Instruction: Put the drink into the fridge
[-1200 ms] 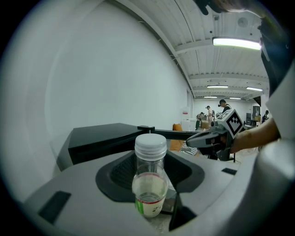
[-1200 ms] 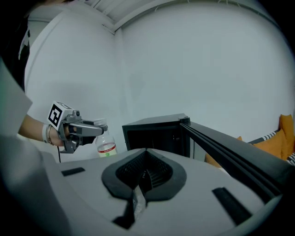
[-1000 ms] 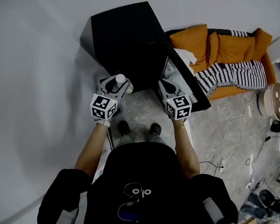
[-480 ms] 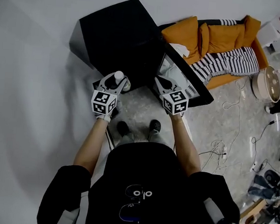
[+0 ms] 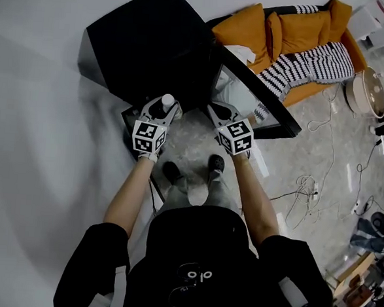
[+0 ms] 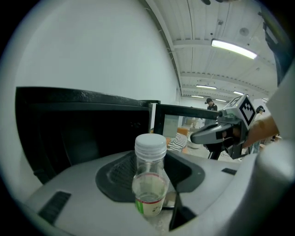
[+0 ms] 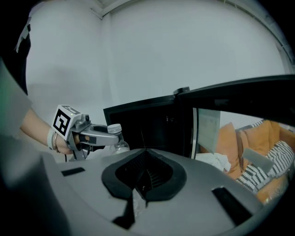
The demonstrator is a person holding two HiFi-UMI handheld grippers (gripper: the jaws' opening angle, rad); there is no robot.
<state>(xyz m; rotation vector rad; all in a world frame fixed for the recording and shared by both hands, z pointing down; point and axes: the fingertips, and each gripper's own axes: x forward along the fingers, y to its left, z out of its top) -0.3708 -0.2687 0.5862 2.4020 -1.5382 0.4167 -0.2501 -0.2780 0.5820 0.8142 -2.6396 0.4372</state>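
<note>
Clear plastic with a white cap: that is the drink bottle (image 6: pixel 150 179), and it has a green label low down. The left tool (image 5: pixel 163 108) has its two jaws closed on the bottle and holds it standing up. The bottle is up in the air, just in front of the black fridge (image 5: pixel 147 41), not inside it. The fridge door (image 5: pixel 261 98) is swung open to the right. The right tool (image 5: pixel 214 108) is beside the left one, close to the door. Its jaws are pressed together and hold nothing. Behind the door is an orange sofa (image 5: pixel 289 32) with a striped blanket (image 5: pixel 303 59) on it. White cables (image 5: pixel 308 184) lie on the grey floor (image 5: pixel 324 139).
</note>
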